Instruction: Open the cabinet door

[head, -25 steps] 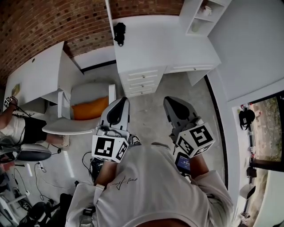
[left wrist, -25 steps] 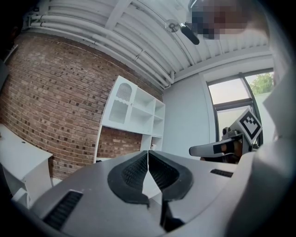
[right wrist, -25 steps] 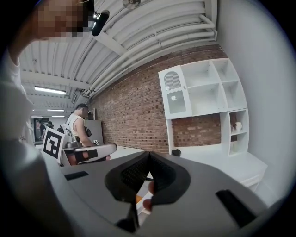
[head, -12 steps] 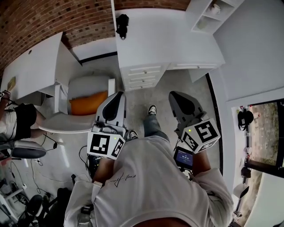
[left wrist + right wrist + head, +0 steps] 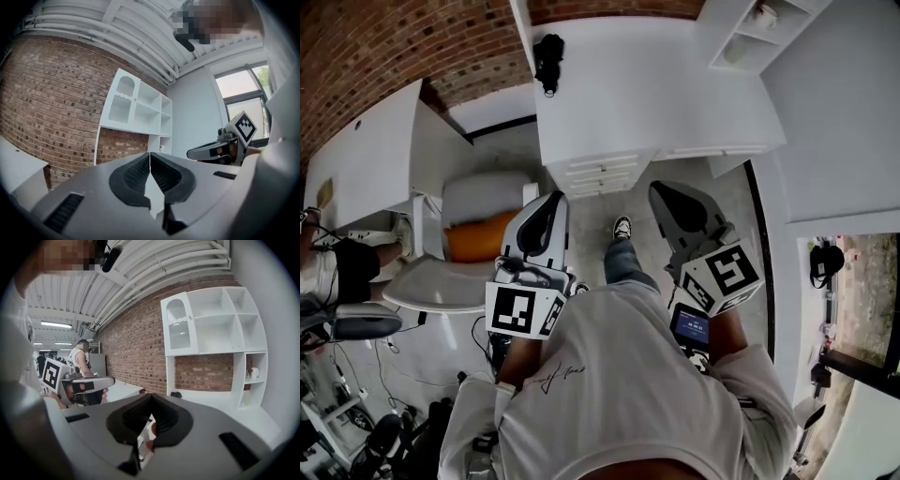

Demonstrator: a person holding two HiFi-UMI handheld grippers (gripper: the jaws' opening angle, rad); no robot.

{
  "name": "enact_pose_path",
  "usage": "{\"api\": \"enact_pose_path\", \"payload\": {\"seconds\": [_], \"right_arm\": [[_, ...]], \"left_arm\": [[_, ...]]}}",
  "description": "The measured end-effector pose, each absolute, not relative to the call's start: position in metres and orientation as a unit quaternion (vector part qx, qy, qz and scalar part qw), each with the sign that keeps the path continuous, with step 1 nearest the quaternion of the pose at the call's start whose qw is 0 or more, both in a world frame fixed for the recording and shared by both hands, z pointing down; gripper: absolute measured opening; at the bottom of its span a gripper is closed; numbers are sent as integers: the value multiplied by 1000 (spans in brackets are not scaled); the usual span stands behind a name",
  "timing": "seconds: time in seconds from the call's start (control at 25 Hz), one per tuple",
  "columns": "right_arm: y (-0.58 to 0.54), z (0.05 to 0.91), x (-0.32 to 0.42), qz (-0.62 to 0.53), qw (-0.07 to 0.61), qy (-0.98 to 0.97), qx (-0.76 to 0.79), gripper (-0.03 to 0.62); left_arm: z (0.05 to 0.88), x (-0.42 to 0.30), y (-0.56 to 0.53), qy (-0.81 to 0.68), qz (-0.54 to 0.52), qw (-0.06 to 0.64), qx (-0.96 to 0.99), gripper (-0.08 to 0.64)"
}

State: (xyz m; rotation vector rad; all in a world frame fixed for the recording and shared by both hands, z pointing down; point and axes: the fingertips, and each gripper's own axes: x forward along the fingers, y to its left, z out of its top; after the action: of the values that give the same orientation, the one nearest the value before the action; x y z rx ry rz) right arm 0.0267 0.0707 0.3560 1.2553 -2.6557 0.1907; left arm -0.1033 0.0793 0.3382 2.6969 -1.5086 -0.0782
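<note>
Short of the white desk [image 5: 656, 94], the two grey grippers, left gripper [image 5: 150, 157] and right gripper [image 5: 151, 398], each have their jaws pressed together on nothing. The desk front has three white drawers [image 5: 600, 173]. Above the desk, the white wall cabinet [image 5: 220, 319] has one arched glazed door [image 5: 179, 329], which is closed.

Bare grey floor [image 5: 595, 208] lies open up to the white desk with drawers [image 5: 656, 84], a small black object [image 5: 548, 61] on its top, a white orange-cushioned chair [image 5: 487, 197] crowding the left, a white shelved cabinet [image 5: 741, 33] over its right end.
</note>
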Motion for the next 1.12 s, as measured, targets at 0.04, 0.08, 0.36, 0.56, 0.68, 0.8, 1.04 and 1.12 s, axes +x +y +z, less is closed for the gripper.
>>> {"api": "enact_pose_path", "payload": {"seconds": [0.04, 0.08, 0.36, 0.56, 0.68, 0.8, 1.04, 1.12], "right_arm": [[59, 358, 30, 70, 97, -899, 421, 25], [48, 361, 32, 78, 96, -901, 417, 25], [-19, 374, 59, 101, 88, -911, 389, 25], [-63, 379, 85, 123, 88, -910, 387, 25], [-90, 389, 100, 140, 98, -908, 383, 25], [-105, 393, 106, 147, 99, -914, 366, 25], [-126, 403, 103, 153, 109, -923, 336, 24], [-129, 409, 100, 161, 116, -923, 331, 25]], "left_arm": [[339, -100, 68, -489, -23, 29, 872, 17], [339, -96, 57, -490, -22, 32, 871, 17], [338, -66, -15, -509, -6, 37, 860, 17], [337, -34, -58, -506, 10, 39, 861, 17], [341, -3, -79, -489, 36, 29, 871, 17], [345, 18, -94, -481, 38, 38, 875, 17], [357, 16, -113, -504, 43, 65, 860, 17], [362, 12, -115, -509, 46, 74, 856, 17]]}}
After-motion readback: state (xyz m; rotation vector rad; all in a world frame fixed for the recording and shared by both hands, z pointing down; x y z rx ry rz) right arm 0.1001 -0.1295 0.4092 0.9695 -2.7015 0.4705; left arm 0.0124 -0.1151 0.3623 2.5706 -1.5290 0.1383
